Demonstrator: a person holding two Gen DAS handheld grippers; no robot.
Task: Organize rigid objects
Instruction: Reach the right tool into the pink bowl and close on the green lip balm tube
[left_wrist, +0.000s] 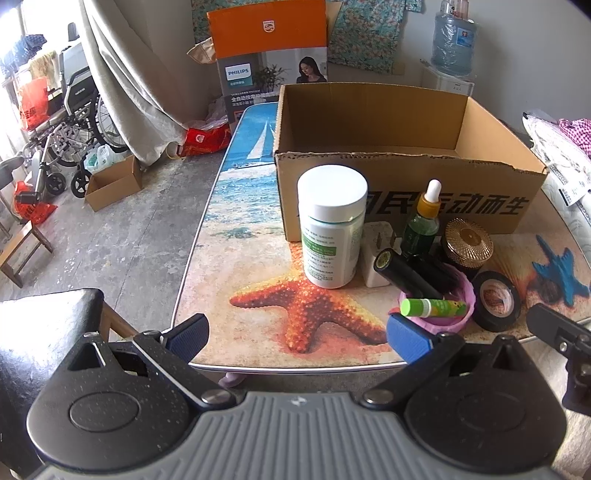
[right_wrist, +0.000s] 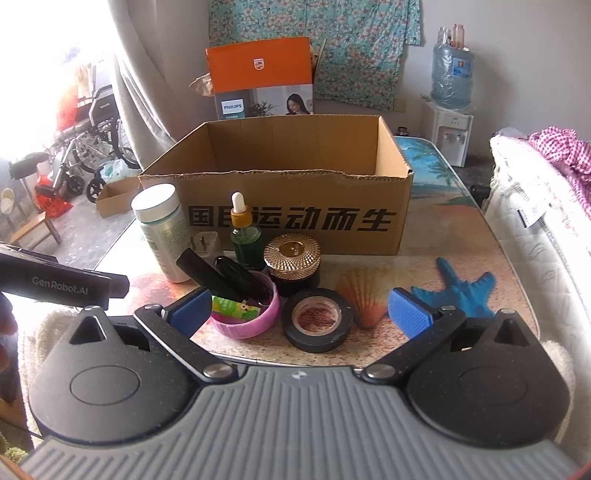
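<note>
While both tools hang at the table's near edge, the left gripper and right gripper stand with jaws spread apart, holding nothing. Just beyond lie the black tape roll and the pink lid with tubes in it, then the gold-topped jar, dropper bottle and white bottle. Farthest, the cardboard box looks empty, so sorting seems not yet begun.

The cardboard box stands open-topped at frame centre. Before it a white bottle, dropper bottle, gold-lidded jar, pink cup and tape roll crowd the desk; lower right lies bare.
</note>
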